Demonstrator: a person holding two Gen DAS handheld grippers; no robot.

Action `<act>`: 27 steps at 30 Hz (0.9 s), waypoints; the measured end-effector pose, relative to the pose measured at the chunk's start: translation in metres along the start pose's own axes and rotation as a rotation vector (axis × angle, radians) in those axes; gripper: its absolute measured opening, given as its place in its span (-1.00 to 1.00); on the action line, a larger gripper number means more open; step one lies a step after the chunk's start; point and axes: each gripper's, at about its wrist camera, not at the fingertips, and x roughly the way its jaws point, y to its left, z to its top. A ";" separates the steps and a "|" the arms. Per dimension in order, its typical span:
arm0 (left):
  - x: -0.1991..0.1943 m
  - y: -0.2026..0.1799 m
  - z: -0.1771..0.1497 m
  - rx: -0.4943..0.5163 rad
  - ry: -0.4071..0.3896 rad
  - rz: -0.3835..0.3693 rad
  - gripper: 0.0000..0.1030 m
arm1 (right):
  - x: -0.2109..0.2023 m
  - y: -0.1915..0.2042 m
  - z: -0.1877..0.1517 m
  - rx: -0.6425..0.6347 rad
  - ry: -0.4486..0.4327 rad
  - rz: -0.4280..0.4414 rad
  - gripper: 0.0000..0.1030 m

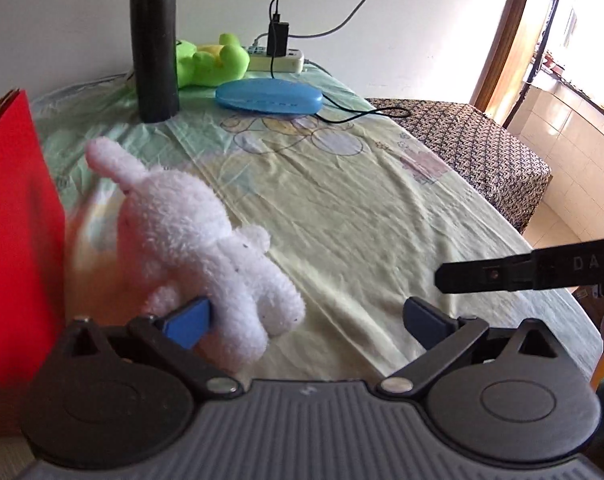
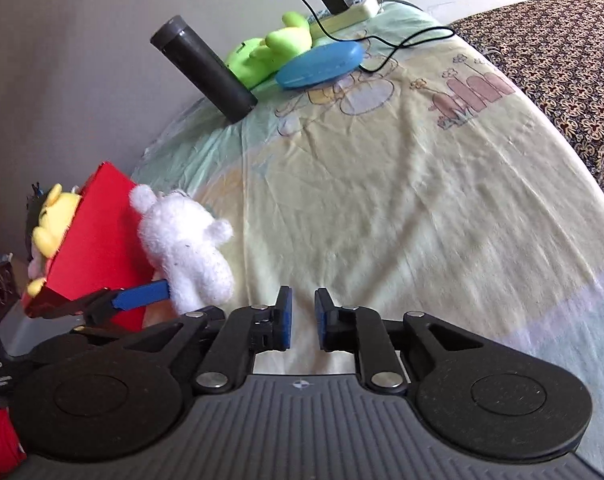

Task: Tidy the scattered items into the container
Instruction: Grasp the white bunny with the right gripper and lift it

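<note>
A white plush toy [image 1: 193,248] sits on the pale sheet beside the red box [image 1: 13,220]. My left gripper [image 1: 306,320] is open wide; its left finger [image 1: 187,320] touches the toy's base, the right finger stands clear. In the right wrist view the toy [image 2: 185,240] leans against the red box [image 2: 97,240], which holds a yellow plush [image 2: 53,216]. My right gripper [image 2: 302,318] is empty above the sheet, jaws nearly together with a small gap. A green plush [image 1: 209,60], a blue case [image 1: 267,96] and a black flask [image 1: 153,44] stand at the back.
A power strip with a charger [image 1: 277,52] and black cable [image 1: 362,114] lies at the far edge by the wall. A patterned surface [image 1: 474,144] lies to the right of the sheet. My right gripper's finger [image 1: 522,270] enters the left wrist view.
</note>
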 end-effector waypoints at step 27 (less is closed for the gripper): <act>-0.040 0.012 -0.008 -0.002 0.098 0.119 0.96 | 0.103 0.080 0.045 -0.357 0.164 0.071 0.12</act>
